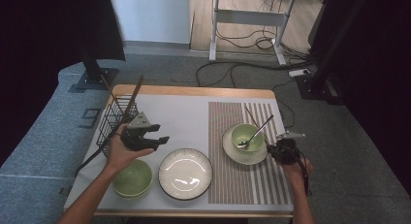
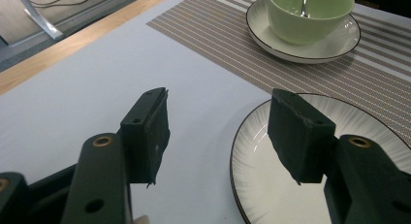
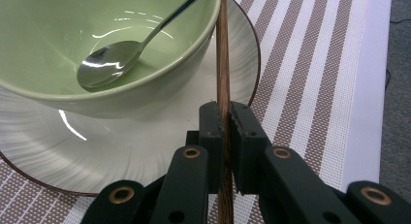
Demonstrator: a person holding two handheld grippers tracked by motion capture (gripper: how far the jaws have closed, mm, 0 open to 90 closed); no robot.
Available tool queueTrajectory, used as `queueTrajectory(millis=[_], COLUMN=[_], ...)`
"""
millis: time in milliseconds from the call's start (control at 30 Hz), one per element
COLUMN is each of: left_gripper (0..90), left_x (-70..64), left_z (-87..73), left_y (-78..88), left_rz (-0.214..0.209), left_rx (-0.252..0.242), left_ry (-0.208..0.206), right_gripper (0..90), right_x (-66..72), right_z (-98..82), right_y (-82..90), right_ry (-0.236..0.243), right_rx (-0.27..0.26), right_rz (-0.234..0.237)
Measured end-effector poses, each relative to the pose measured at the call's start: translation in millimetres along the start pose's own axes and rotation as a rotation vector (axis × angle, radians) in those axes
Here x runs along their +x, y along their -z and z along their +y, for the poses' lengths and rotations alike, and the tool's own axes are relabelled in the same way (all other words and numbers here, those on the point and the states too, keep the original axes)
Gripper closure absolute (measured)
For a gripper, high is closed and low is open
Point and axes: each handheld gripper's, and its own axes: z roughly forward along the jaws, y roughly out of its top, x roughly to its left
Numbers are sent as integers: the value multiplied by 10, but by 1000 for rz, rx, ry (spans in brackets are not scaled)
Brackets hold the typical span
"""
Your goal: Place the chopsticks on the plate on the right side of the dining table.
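Note:
My right gripper (image 1: 271, 148) (image 3: 225, 112) is shut on a brown wooden chopstick (image 3: 223, 59) (image 1: 251, 115), which runs past the right rim of a pale green bowl (image 1: 247, 136) (image 3: 53, 20). The bowl holds a metal spoon (image 3: 109, 59) (image 1: 257, 133) and stands on a white plate (image 1: 231, 149) (image 3: 145, 151). My left gripper (image 1: 162, 134) (image 2: 218, 132) is open with nothing between its jaws, hovering above the white cloth just left of an empty white plate (image 1: 185, 173) (image 2: 261, 185).
A black wire basket (image 1: 114, 121) with chopsticks standing in it sits at the table's left. Near the front left lies a second green bowl (image 1: 132, 178). A brown striped placemat (image 1: 232, 185) (image 2: 218, 35) covers the right half. Cables lie on the floor behind.

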Motion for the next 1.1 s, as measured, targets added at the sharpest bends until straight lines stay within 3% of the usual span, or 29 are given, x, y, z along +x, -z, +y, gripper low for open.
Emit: queueTrajectory(millis=[367,667,1100], left_gripper=[403,404,407], left_x=[31,33,23], left_z=[-58,-55,-25], left_y=[-15,-5,2], left_rz=[-6,-10,-23], left_rx=[4,2,-3], left_ry=[19,21,29], right_gripper=[843,838,843], right_x=[34,112,140], right_z=[8,32,48], right_y=[-34,-32,-3], right_ry=[31,95,118], right_rx=[22,46,29], right_rz=[-35,-73,-39])
